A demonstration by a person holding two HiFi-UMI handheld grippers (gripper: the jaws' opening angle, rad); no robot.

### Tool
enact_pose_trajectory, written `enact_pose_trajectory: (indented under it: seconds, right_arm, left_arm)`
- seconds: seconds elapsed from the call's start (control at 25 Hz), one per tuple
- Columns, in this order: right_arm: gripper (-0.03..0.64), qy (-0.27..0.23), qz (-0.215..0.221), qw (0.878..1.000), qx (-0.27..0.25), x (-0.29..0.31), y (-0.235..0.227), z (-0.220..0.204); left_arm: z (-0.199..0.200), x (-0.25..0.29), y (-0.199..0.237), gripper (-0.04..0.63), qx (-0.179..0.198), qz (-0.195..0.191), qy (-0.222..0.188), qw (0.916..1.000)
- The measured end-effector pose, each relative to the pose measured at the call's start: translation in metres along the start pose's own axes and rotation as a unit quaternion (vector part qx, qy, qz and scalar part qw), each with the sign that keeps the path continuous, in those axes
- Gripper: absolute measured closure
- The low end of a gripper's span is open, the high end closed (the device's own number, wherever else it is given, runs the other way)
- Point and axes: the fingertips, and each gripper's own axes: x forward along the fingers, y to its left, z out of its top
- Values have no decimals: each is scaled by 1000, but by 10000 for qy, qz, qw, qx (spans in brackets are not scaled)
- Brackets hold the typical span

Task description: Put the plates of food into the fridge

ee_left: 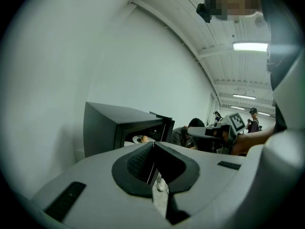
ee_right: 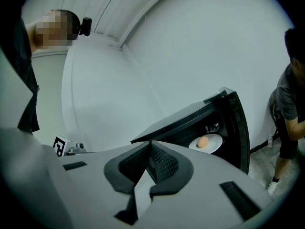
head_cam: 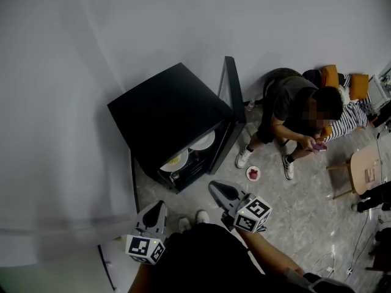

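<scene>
A black mini fridge (head_cam: 171,112) stands on the floor against the wall, its door (head_cam: 231,99) swung open. Inside it sit a white plate (head_cam: 203,142) on an upper shelf and a plate with yellow food (head_cam: 175,161) lower down. The right gripper view shows a plate carrying a round orange-brown piece (ee_right: 203,142) inside the fridge (ee_right: 190,120). Another small plate with red food (head_cam: 253,174) lies on the floor right of the fridge. My left gripper (head_cam: 157,204) (ee_left: 153,144) and right gripper (head_cam: 214,185) (ee_right: 150,144) hover in front of the fridge, both shut and holding nothing.
A person (head_cam: 299,112) crouches on the floor right of the fridge door, feet near the red-food plate. A wooden chair (head_cam: 365,166) and cables lie further right. The white wall (head_cam: 73,102) runs behind and left of the fridge.
</scene>
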Motion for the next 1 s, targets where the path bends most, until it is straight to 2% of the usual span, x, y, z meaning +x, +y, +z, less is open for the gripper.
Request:
enact_pose_trajectory:
  seconds: [0.16, 0.32, 0.6, 0.76, 1.0]
  right_arm:
    - [583, -136, 135, 9989, -420, -5, 20, 12]
    - [583, -579, 287, 9940, -888, -9, 45, 32]
    - [581, -685, 363, 9860, -1473, -16, 79, 43]
    - [581, -646, 367, 9760, -2047, -20, 92, 39]
    - [581, -422, 310, 9788, -1979, -24, 97, 22]
  left_arm:
    - [2, -2, -4, 572, 47, -52, -37, 10000]
    - [0, -5, -6, 572, 46, -86, -33, 9999]
    - [3, -13, -8, 571, 34, -127, -69, 9999]
    - [-1, -16, -9, 571, -89, -236, -92, 9996]
    - [-10, -20, -10, 571, -95, -343, -31, 9994]
